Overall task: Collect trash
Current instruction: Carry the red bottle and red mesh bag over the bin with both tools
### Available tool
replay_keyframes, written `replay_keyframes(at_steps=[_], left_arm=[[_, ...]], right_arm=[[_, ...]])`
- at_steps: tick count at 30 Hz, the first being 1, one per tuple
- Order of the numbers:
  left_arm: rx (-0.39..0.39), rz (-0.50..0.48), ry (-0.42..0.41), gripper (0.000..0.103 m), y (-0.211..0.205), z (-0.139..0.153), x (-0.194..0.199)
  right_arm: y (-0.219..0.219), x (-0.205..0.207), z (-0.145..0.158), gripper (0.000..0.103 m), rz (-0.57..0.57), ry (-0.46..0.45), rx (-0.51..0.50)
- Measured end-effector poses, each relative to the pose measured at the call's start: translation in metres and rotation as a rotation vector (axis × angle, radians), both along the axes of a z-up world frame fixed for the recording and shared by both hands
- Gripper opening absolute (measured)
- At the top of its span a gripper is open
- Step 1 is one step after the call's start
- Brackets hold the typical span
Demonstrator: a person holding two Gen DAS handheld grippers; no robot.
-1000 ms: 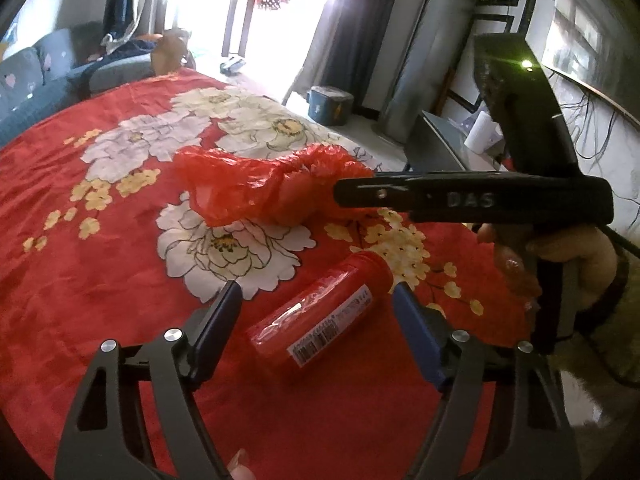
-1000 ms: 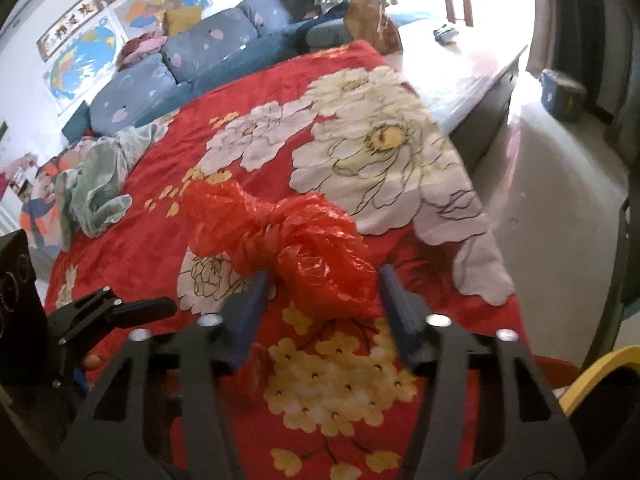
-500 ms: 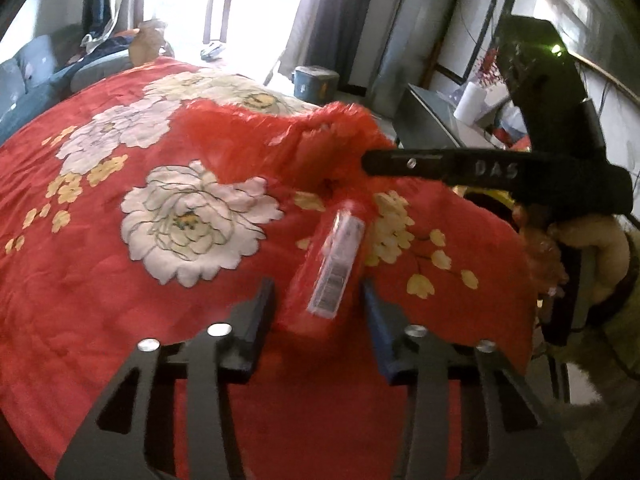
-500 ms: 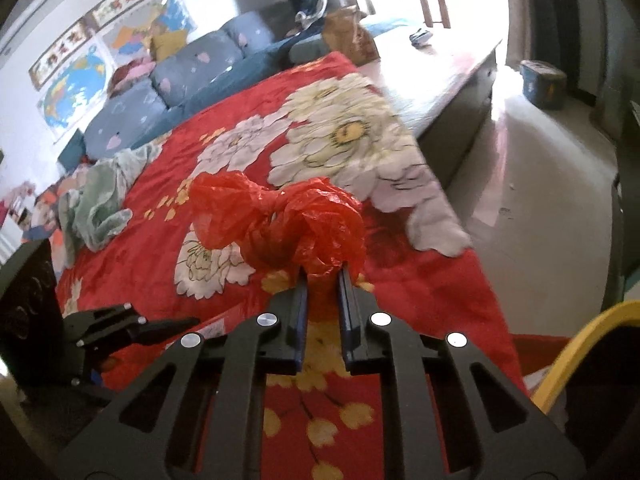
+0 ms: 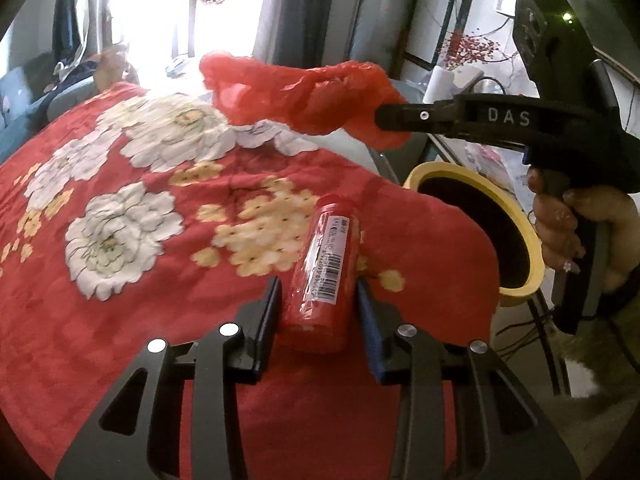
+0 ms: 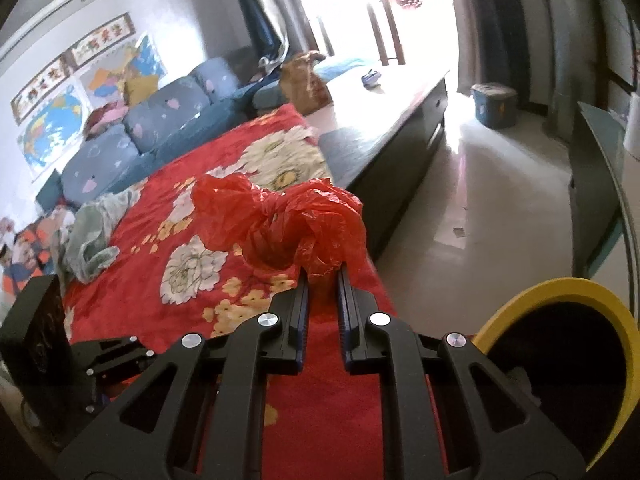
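Observation:
A red cylindrical bottle (image 5: 320, 264) with a barcode label sits between the fingers of my left gripper (image 5: 318, 284). The jaws are closing and their pads press its sides, above the red flowered blanket (image 5: 120, 300). My right gripper (image 6: 324, 276) is shut on a crumpled red plastic bag (image 6: 280, 224), which hangs in the air off its tips. From the left wrist view the bag (image 5: 296, 96) and right gripper (image 5: 380, 116) are up and to the right. A yellow-rimmed bin (image 5: 532, 240) with a dark inside stands beside the bed's edge, below the right gripper.
A person's hand (image 5: 560, 232) holds the right gripper's handle. The bin (image 6: 560, 292) is at the lower right in the right wrist view. Crumpled cloth (image 6: 92, 236) lies at the blanket's far left, a blue sofa (image 6: 160, 120) behind. A dark low table (image 6: 400, 128) and pale floor (image 6: 500, 200) lie right.
The left jaws closed around the red bottle, which now points along the fingers. The right gripper shut on the bag and lifted it off the blanket. Both moved toward the yellow-rimmed bin.

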State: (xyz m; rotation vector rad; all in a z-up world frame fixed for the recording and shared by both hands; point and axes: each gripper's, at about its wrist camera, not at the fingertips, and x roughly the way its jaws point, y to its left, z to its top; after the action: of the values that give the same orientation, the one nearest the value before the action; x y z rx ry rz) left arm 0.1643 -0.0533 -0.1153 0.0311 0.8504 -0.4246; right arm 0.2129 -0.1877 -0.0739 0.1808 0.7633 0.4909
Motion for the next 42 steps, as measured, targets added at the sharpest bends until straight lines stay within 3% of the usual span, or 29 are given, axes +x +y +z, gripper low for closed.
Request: replay_keyframes(at_steps=[14,42], left_arm=[[-0.019,-0.041,-0.047,0.028,-0.036,0.022,-0.002],[-0.052,-0.184,-0.111,0.028,-0.124,0.054,-0.008]], right_arm=[[-0.072,-0.024,0.002,0.008,-0.142,-0.005,0.019],[-0.175,-0.064,-0.013,0.008,-0.405,0.020,0.048]])
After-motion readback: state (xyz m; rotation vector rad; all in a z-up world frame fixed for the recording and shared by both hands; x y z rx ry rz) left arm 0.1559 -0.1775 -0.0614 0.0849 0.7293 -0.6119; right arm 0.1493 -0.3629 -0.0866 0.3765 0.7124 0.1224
